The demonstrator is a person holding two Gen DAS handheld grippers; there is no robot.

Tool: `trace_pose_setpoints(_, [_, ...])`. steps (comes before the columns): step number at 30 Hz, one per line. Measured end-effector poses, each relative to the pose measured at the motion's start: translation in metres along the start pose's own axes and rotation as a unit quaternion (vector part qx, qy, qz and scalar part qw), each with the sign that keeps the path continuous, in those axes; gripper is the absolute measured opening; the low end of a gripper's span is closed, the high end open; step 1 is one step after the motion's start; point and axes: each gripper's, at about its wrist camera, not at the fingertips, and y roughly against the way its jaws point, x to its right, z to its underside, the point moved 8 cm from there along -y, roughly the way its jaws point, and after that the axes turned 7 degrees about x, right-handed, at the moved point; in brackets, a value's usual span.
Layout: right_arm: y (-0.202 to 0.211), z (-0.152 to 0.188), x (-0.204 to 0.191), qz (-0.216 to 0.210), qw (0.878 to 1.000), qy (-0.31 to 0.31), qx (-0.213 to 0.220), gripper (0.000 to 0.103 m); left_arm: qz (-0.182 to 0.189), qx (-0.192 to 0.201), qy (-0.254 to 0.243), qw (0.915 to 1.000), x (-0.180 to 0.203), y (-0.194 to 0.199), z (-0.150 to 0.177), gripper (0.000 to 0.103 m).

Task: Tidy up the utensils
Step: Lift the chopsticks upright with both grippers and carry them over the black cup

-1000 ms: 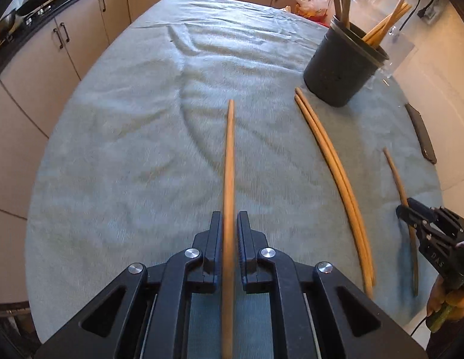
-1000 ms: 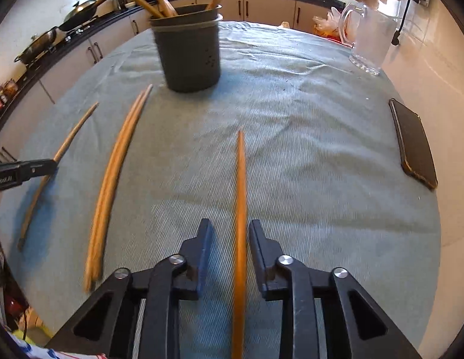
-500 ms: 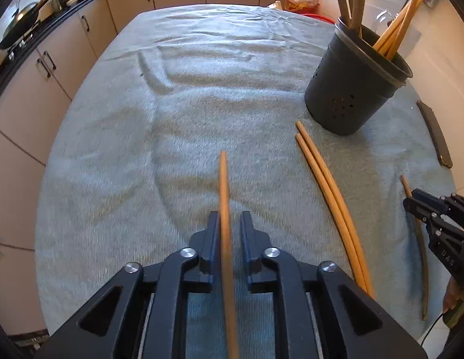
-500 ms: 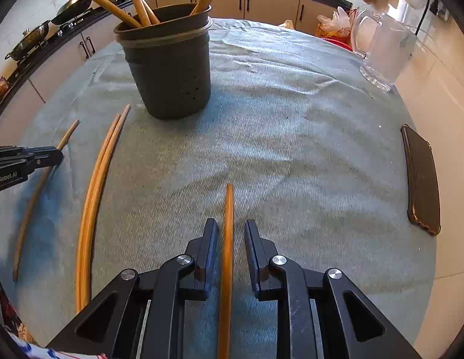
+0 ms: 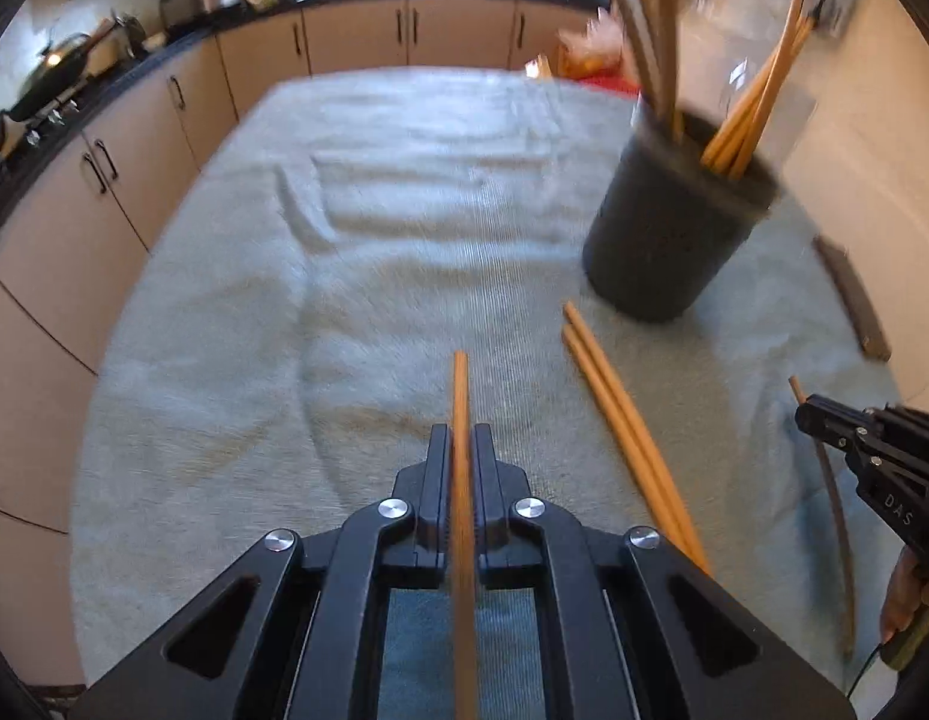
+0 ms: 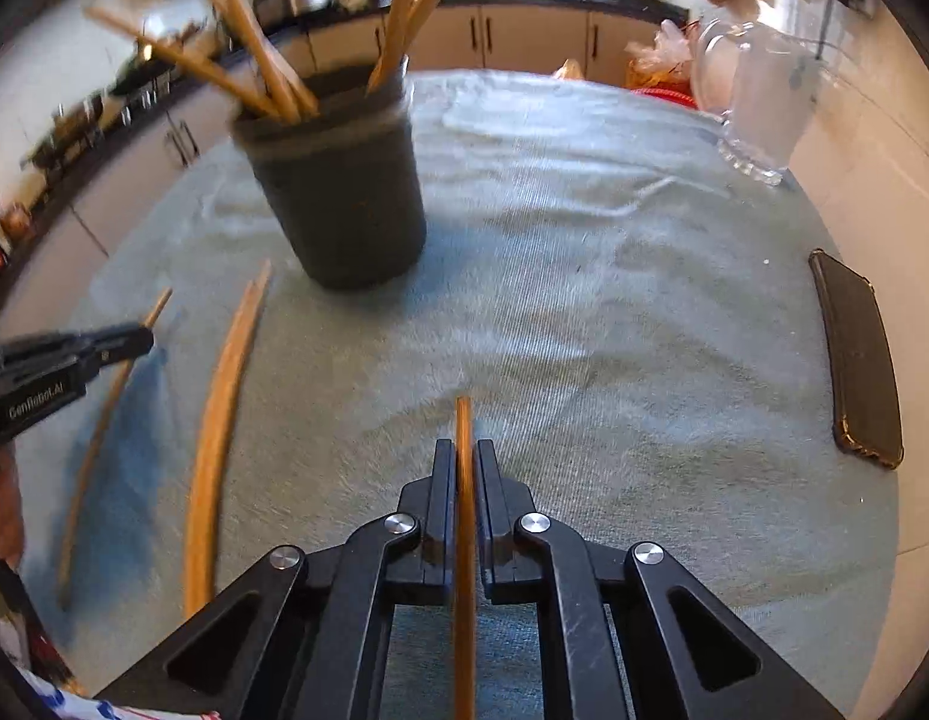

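Chopstick (image 5: 461, 480) sits clamped in the left gripper (image 5: 461, 450) at bottom centre; another chopstick (image 6: 464, 480) is pinched in the right gripper (image 6: 463, 462). A chopstick pair (image 5: 620, 432) lies mid-right on the cloth (image 5: 284, 330); the dark holder (image 5: 668, 240) stands upper right.

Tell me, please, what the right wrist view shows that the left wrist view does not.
Only the right wrist view shows the clear glass jug plainly, and the left gripper from the side. Only the left wrist view shows the right gripper from the side, and, close up, the left jaws shut on a wooden chopstick. Both show the dark round utensil holder, two loose wooden chopsticks lying together on the grey-green cloth, and the flat dark phone.
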Motion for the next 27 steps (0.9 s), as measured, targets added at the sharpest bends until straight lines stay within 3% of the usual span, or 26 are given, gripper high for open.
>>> trace_pose_setpoints(8, [0.071,-0.018,-0.012,-0.019,0.994,-0.014,0.106,0.006,0.051,0.083,0.037,0.9946,0.007,0.082,-0.008,0.006])
trace_pose_setpoints(14, [0.115,-0.022,-0.022,-0.022,0.987,-0.009,0.160,0.006,0.070,0.137,0.023,0.9879,0.021,0.138,-0.004,0.006])
trace_pose_setpoints(27, [0.184,-0.004,-0.038,-0.029,0.972,-0.001,0.234,0.006,0.092,0.187,-0.003,0.9780,0.046,0.203,0.025,0.006])
